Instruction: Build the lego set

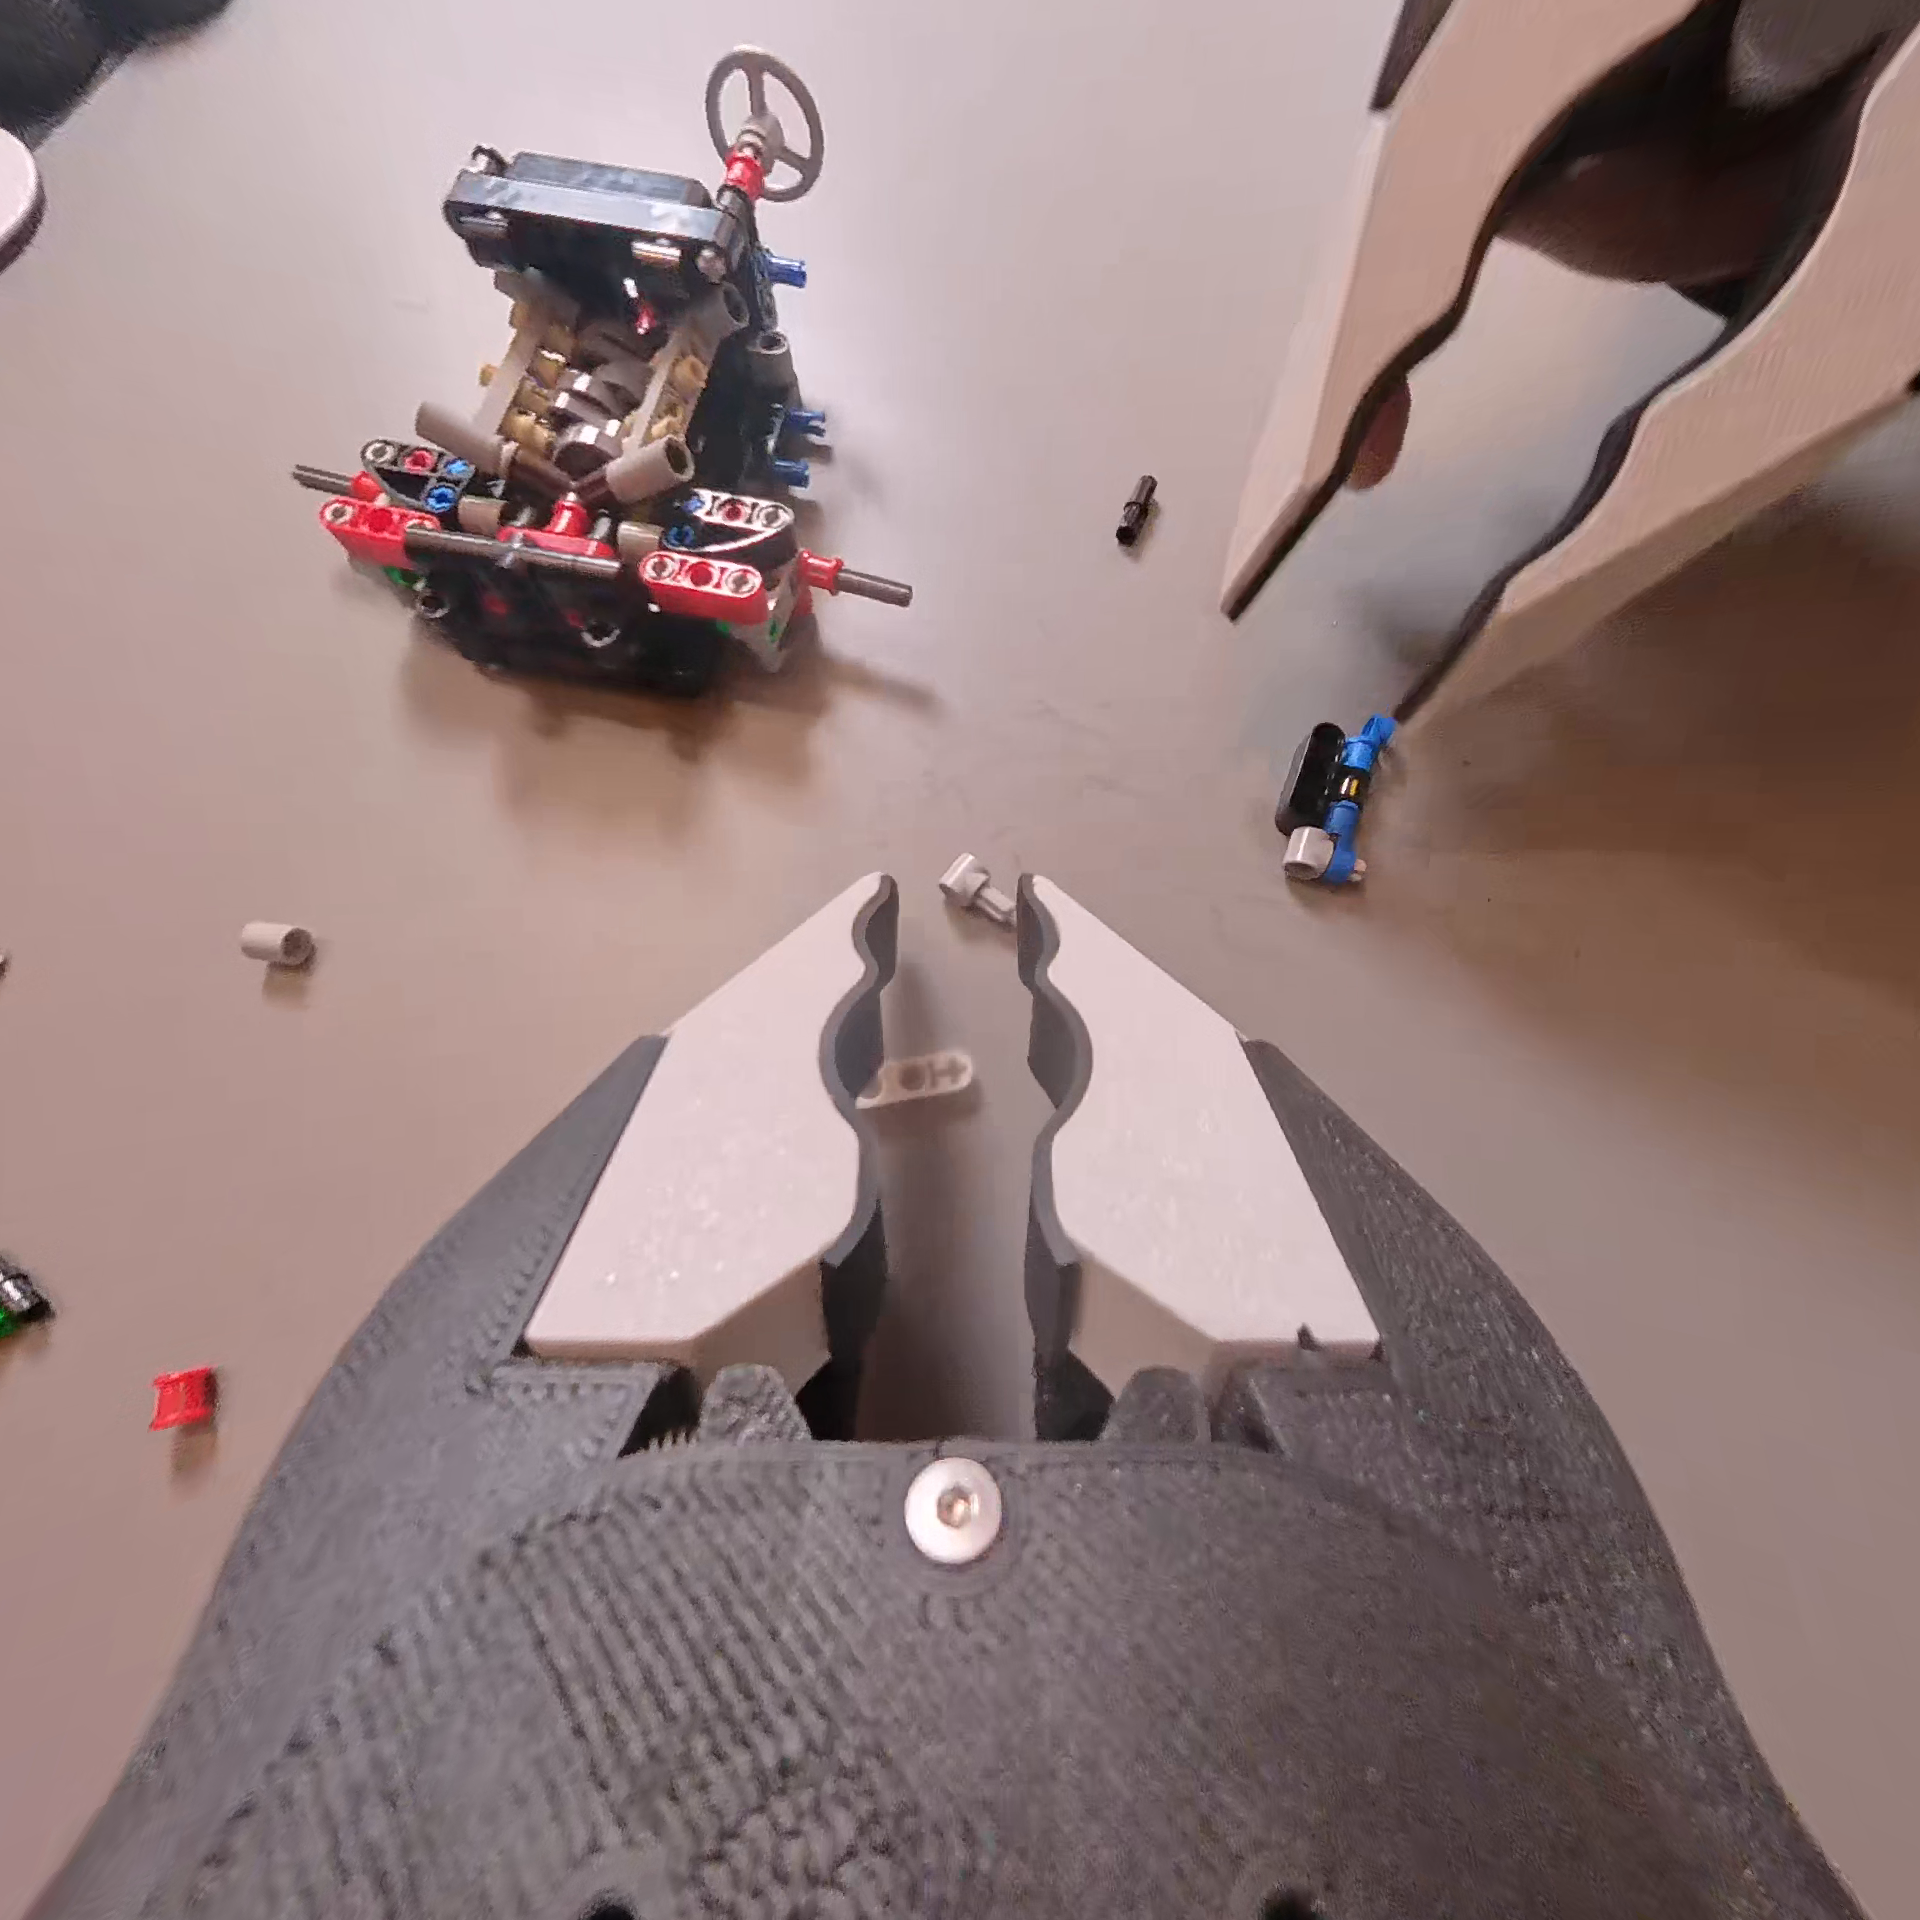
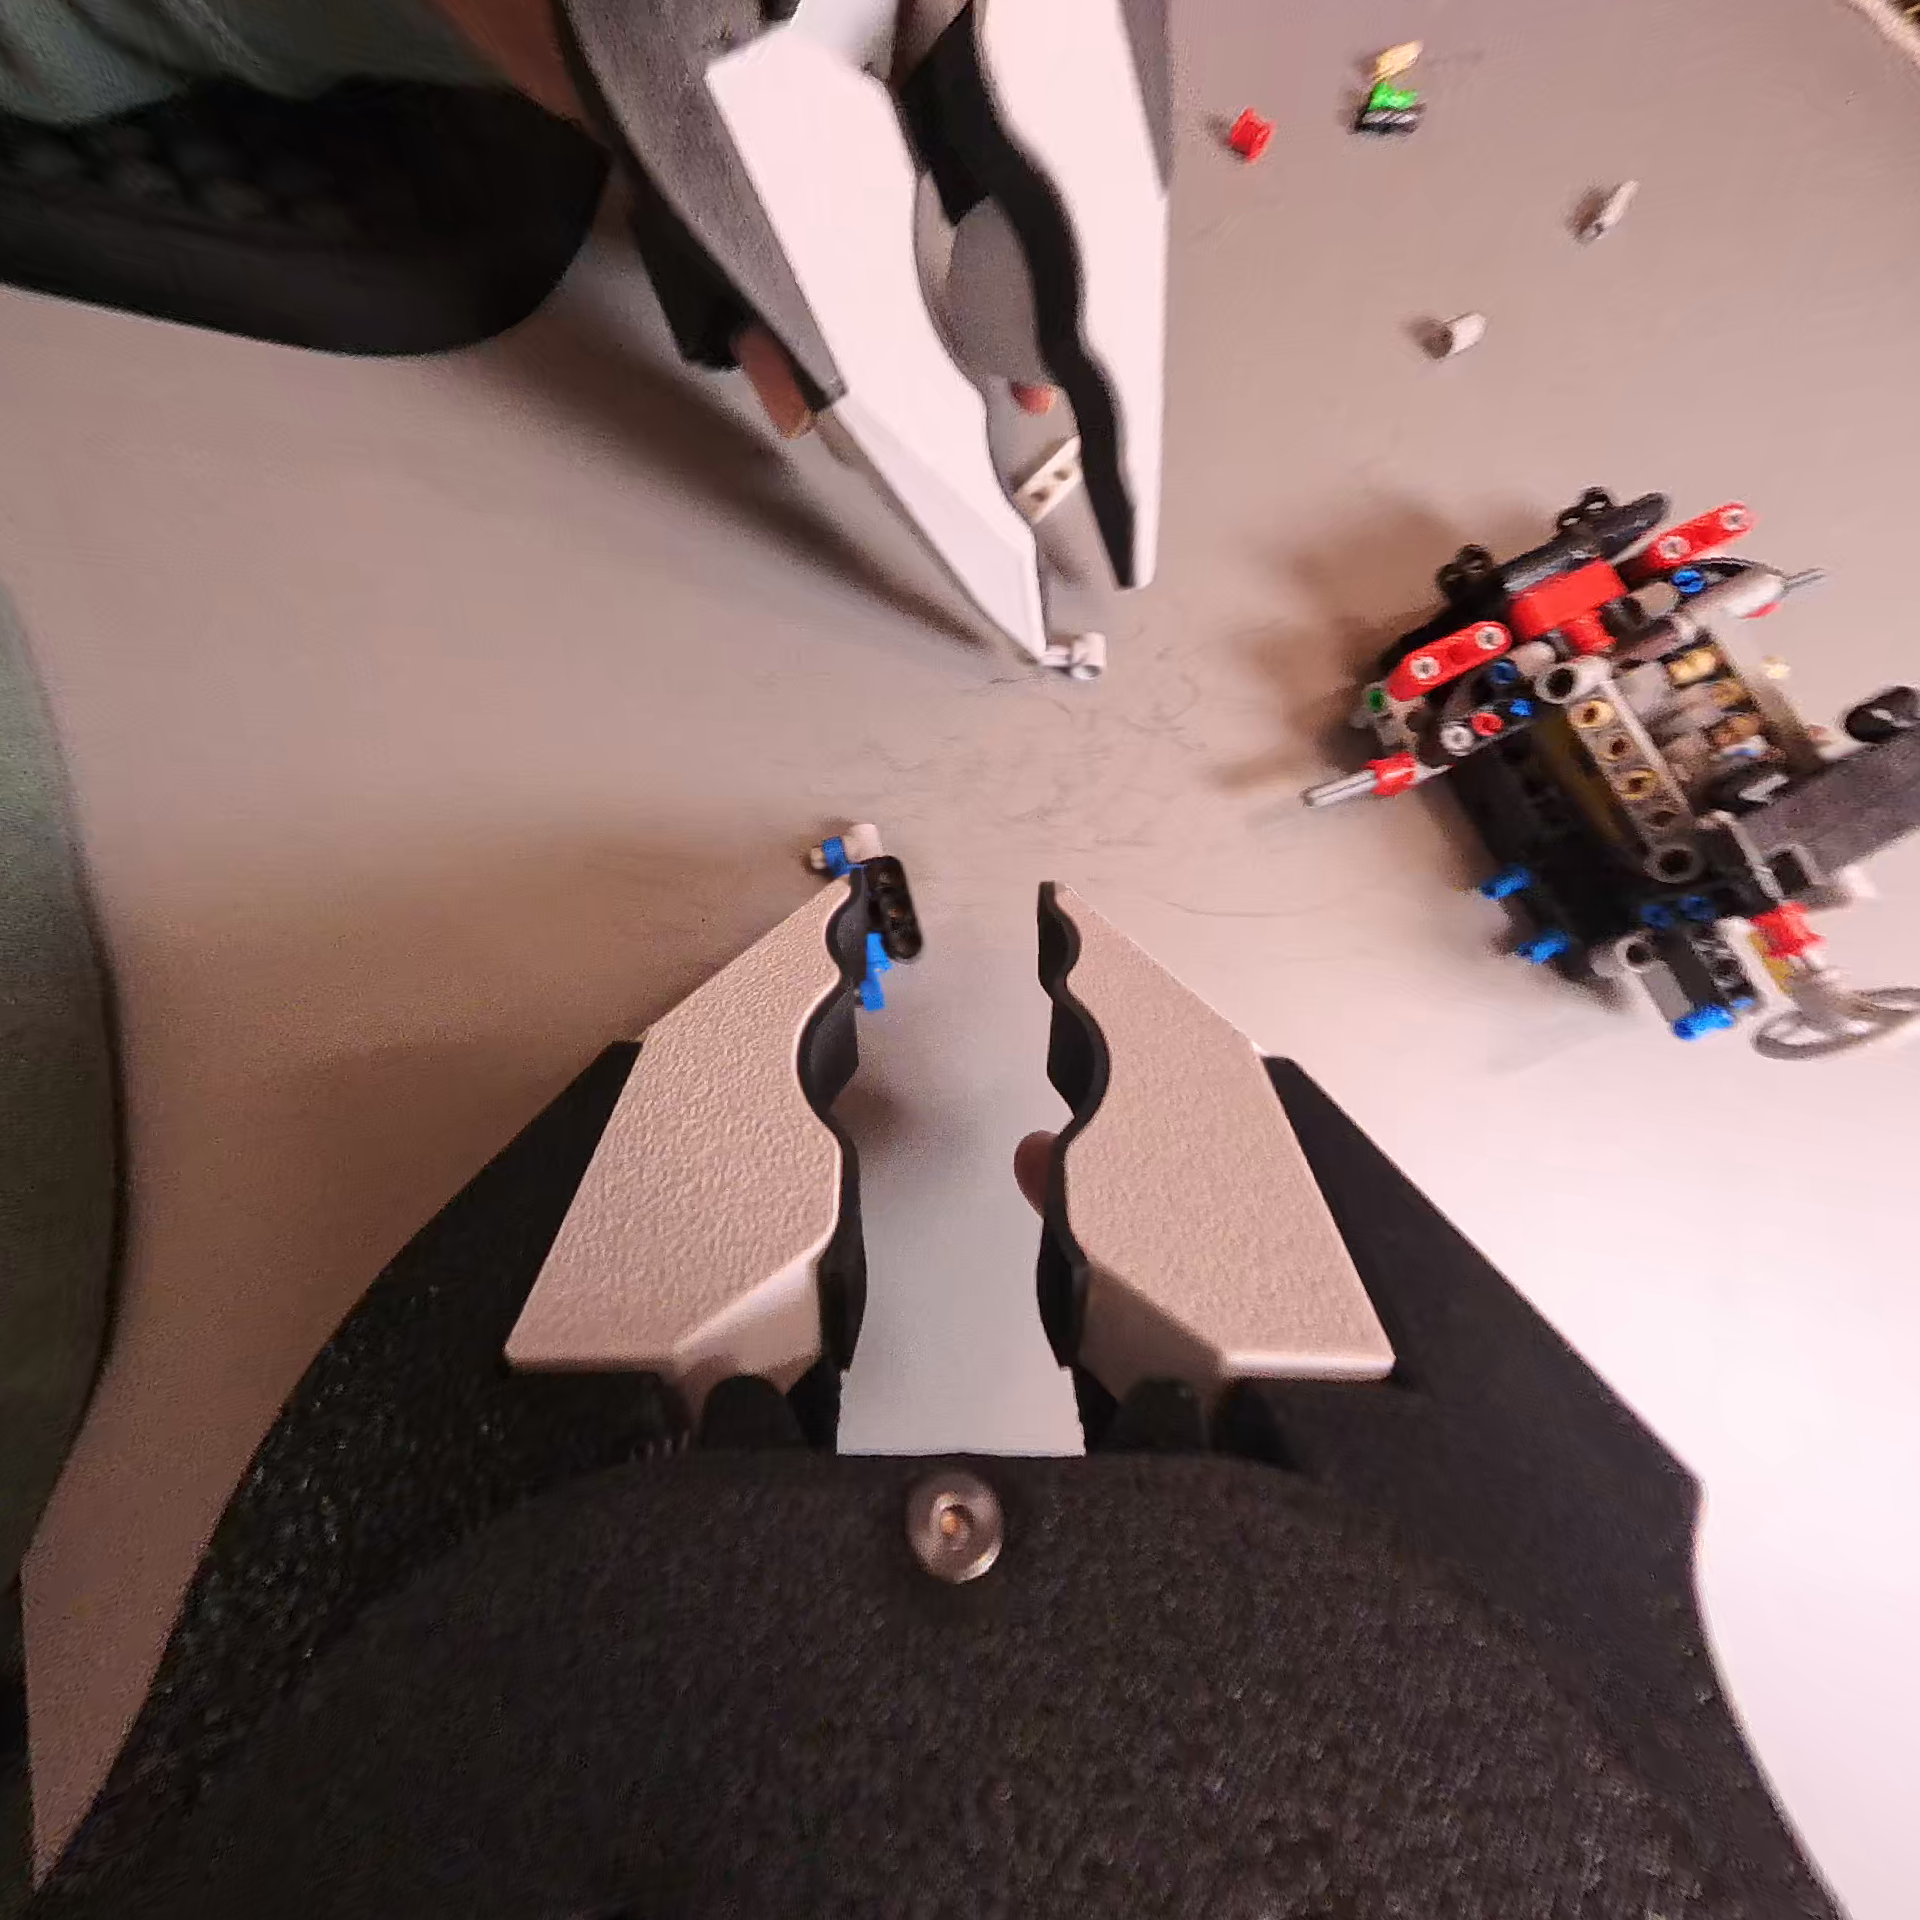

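Observation:
The partly built lego car point(image 1: 592, 436) with a grey steering wheel stands on the table, and it also shows in the right wrist view point(image 2: 1621, 769). My left gripper point(image 1: 956, 894) is open. A small light grey beam point(image 1: 925, 1075) sits between its fingers against the left pad, clear of the right one; it also shows in the right wrist view point(image 2: 1049, 483). A small grey pin point(image 1: 977, 891) lies at its tips. My right gripper point(image 2: 940, 904) is open and empty. A black and blue sub-assembly point(image 2: 883, 914) lies at its left fingertip.
A black pin point(image 1: 1136, 509) lies between the car and the right gripper point(image 1: 1558, 364). A grey bush point(image 1: 278, 943), a red piece point(image 1: 182, 1397) and a green and black piece point(image 1: 16, 1299) lie at the left. The left gripper point(image 2: 1091, 613) reaches in from the top. My right fingertips sit around 7 cm from my left ones. It is some 12 cm from my left tips to the grey bush point(image 1: 278, 943). The right camera catches it too, in the right wrist view point(image 2: 1451, 328).

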`<state>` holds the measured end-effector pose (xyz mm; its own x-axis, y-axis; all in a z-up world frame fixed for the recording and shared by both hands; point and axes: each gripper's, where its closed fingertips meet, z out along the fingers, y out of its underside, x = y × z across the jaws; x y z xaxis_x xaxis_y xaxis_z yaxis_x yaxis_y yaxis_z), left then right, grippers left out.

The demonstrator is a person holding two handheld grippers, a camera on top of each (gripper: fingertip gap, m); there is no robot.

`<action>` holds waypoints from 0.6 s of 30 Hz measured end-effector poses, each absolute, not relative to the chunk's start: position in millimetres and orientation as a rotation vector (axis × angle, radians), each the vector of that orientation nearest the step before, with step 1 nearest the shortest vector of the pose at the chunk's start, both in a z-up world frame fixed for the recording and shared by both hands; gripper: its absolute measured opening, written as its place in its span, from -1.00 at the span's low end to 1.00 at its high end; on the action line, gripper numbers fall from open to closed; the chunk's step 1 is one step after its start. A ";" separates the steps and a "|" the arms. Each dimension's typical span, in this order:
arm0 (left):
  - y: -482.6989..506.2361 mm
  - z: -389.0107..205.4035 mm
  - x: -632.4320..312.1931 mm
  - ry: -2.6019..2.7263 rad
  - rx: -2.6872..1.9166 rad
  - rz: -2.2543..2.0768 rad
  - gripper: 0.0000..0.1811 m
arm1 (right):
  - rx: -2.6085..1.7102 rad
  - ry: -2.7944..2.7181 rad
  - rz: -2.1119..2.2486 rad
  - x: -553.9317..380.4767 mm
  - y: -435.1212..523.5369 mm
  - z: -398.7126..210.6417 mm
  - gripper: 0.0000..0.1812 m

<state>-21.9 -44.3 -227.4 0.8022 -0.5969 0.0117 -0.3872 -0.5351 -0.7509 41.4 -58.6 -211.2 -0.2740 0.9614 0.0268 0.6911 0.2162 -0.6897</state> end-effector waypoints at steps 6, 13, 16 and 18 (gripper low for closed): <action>-41.7 -235.7 -14.8 0.731 -2.244 -0.360 -0.87 | -1.515 -1.969 0.861 43.9 -41.8 -204.1 -0.68; -50.0 -194.8 21.2 0.542 -2.080 -0.913 -0.94 | -1.149 -1.907 0.879 31.6 -42.6 -186.6 -0.71; -56.3 -162.4 33.7 0.378 -1.923 -1.297 -0.95 | -0.949 -1.868 0.928 31.9 -56.7 -168.8 -0.77; -57.7 -158.2 35.2 0.334 -1.892 -1.380 -0.95 | -0.876 -1.838 0.946 32.9 -62.1 -158.9 -0.80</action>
<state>35.2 -57.7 -158.2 0.3825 -0.6018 0.7011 0.2152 -0.6799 -0.7010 32.9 -62.1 -158.9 -0.3768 0.8480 0.3726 0.1898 0.4644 -0.8650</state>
